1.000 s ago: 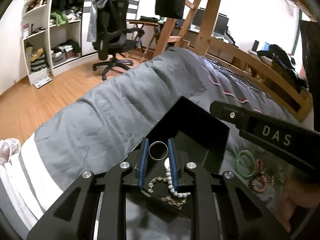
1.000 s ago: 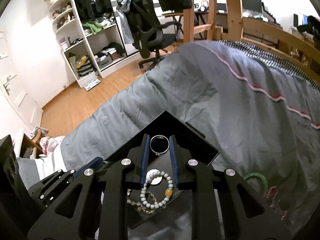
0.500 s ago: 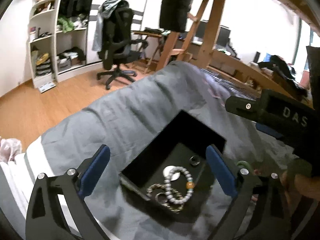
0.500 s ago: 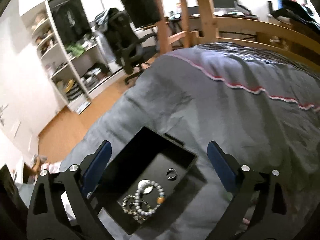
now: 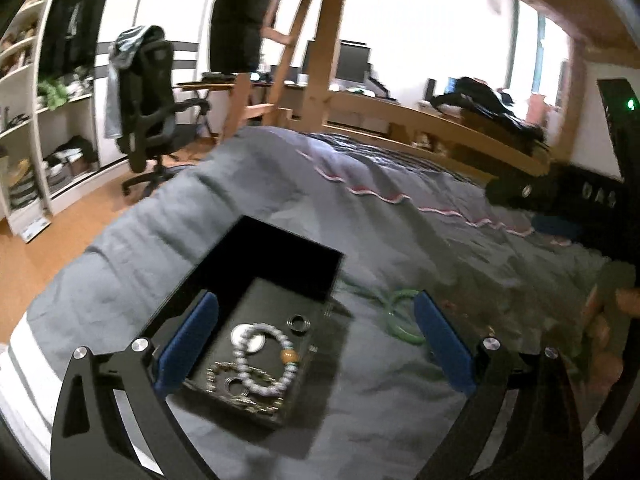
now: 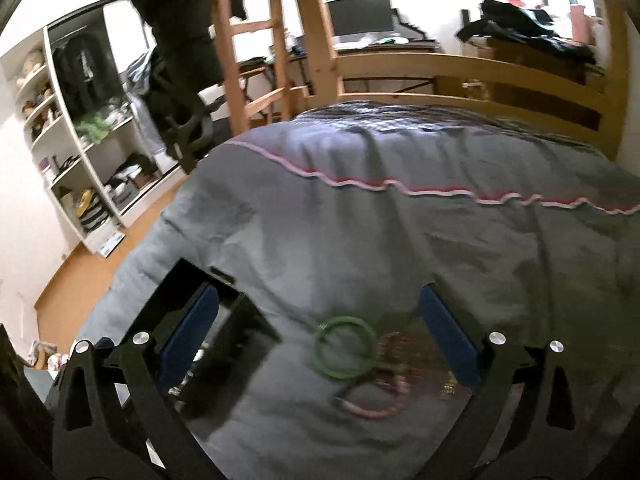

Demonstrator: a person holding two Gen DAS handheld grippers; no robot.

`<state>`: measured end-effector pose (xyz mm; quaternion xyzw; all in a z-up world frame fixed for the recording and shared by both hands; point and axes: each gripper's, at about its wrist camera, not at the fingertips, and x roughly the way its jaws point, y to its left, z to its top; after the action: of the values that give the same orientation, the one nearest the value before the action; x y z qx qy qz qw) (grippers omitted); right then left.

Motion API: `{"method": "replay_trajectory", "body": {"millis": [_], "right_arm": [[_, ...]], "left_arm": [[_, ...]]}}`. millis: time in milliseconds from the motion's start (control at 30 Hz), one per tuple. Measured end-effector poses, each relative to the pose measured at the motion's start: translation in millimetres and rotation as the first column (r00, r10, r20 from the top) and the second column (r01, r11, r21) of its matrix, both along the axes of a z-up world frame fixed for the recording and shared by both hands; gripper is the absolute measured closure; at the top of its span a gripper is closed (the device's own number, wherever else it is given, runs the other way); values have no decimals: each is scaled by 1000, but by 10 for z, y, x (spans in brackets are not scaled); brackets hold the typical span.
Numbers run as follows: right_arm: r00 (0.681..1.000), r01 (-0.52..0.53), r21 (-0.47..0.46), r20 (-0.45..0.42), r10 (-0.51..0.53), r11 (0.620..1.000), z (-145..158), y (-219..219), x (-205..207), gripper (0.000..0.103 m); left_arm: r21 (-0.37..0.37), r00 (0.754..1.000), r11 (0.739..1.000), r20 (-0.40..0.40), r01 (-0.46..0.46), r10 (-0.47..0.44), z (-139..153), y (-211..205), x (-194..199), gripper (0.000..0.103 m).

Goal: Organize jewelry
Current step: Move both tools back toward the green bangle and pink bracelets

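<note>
The left gripper (image 5: 316, 340) is spread wide and holds nothing. Its blue pads hang over the black box (image 5: 256, 320) and the blanket beside it. The right gripper (image 6: 320, 340) is spread wide too, with nothing in it. It hangs over the green bangle (image 6: 343, 347).

The box sits on a gray blanket (image 5: 400, 248) with one red and white stripe (image 6: 400, 190) across it. The blanket covers a bed with a wooden frame (image 6: 440, 68). Past the bed there is a wooden ladder (image 6: 256, 40), one black desk chair (image 5: 148, 96), white shelves (image 6: 68, 152) and an orange wood floor (image 5: 60, 232).

Inside the box lie one silver ring (image 5: 301, 324), one bracelet of pale beads (image 5: 264, 360) and a gold chain (image 5: 224, 376). On the blanket, just beside the box, lie the one green bangle and what looks like two pink bead bracelets (image 6: 372, 400), though the blur makes them hard to count.

One second ago both grippers were pinched on the silver ring above the box. Now the ring lies on the box floor. The right gripper has moved away from the box to the things on the blanket.
</note>
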<state>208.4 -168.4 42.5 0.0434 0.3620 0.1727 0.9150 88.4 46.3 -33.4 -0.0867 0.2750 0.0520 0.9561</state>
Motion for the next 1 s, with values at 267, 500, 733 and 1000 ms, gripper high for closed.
{"method": "replay_trajectory", "body": {"millis": [267,500,733,1000], "right_arm": [[999,39,-2,30,-39,999,16,-547,-195,4],[1000,-3,19,7,3,1000,-340,-838,-217,4],[993,-52,-13,-107,50,999,-835,-850,-37,48],[982,-82,-42,-175,73,996,-1206,-787,135,61]], "left_arm": [[33,992,993,-59,116,-114,-132,-397,77,6],[-3,982,986,-95,164,-163,-225,-585,265,6],[6,973,981,-132,193,-190,-355,-753,676,7],[2,953,972,-197,236,-232,-592,-856,1073,22]]}}
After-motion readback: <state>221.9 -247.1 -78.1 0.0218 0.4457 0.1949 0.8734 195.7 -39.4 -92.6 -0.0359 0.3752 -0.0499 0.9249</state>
